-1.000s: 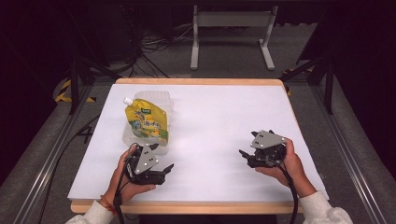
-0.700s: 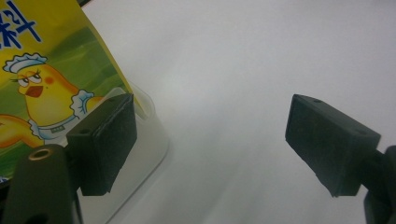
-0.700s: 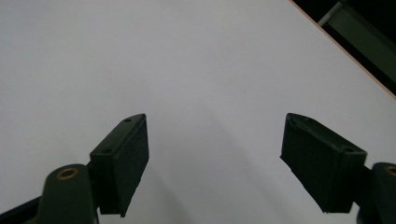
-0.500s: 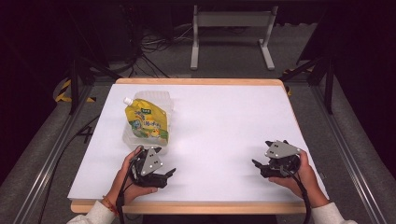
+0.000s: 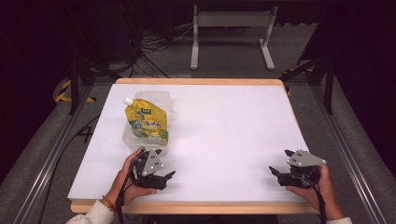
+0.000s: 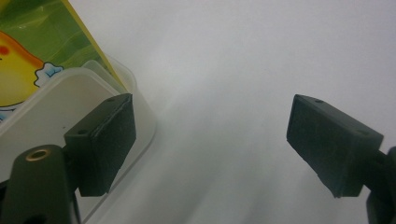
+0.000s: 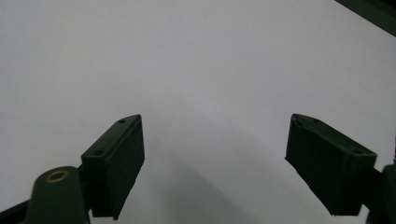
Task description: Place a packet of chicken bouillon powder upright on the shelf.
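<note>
Two sets of tongs under inspection at the white counter [image 5: 224, 121], one in each hand. Finding the left tongs [image 5: 164, 162] near the front left edge, held in the left hand [image 5: 125, 181], jaws standing wide and released, gripping nothing. Noting, in the left gripper view, one pad sitting right at the near corner of the clear plastic container [image 6: 56, 107]; not managing to tell whether touching it or merely beside it, with the other pad well apart over bare counter. Recording the yellow spouted pouch [image 5: 145, 120] lying across that container in the left half of the counter, just beyond the left tongs, white cap pointing toward the far left corner, printed face upward. Finding the right tongs [image 5: 279, 162] near the front right corner, held in the right hand [image 5: 312, 186], well apart from pouch and container. Noting their jaws just having been opening wider, now spread and released, with nothing between them; seeing, in the right gripper view, bare white surface between and beyond both pads. Observing both sets pointing roughly inward across the counter, grey three-cornered plates facing up. Logging cables [image 5: 154, 46] and a grey metal stand [image 5: 231, 32] lying on the floor beyond the far edge.
</note>
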Demonstrator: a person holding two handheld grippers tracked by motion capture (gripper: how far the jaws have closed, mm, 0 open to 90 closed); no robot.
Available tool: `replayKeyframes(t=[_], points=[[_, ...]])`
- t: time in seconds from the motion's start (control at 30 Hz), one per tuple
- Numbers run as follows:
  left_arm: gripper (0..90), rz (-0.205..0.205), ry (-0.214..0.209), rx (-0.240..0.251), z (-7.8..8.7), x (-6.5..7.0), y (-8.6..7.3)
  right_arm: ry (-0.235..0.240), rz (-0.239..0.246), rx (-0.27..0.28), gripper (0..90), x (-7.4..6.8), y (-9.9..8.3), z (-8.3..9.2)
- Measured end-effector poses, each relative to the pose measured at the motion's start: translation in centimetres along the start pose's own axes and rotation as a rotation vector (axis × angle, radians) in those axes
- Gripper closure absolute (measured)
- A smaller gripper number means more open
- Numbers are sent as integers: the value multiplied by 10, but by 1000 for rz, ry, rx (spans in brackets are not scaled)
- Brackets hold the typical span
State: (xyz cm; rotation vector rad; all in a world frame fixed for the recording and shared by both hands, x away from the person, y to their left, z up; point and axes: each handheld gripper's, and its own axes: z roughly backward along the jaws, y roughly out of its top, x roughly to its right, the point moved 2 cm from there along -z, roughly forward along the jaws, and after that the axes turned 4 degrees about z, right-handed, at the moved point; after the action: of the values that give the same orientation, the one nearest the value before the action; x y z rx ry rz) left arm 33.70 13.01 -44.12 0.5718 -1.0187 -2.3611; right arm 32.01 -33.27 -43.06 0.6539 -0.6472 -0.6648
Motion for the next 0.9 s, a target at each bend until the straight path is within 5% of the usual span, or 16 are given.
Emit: replayKeyframes(t=[0.5,0.9], points=[[156,21,-28,-12,-2,-5,-13,-85,-162,17,181,14,-46,30],[152,37,-43,2,-9,-3,-12,-123,-184,48,169,14,-52,37]])
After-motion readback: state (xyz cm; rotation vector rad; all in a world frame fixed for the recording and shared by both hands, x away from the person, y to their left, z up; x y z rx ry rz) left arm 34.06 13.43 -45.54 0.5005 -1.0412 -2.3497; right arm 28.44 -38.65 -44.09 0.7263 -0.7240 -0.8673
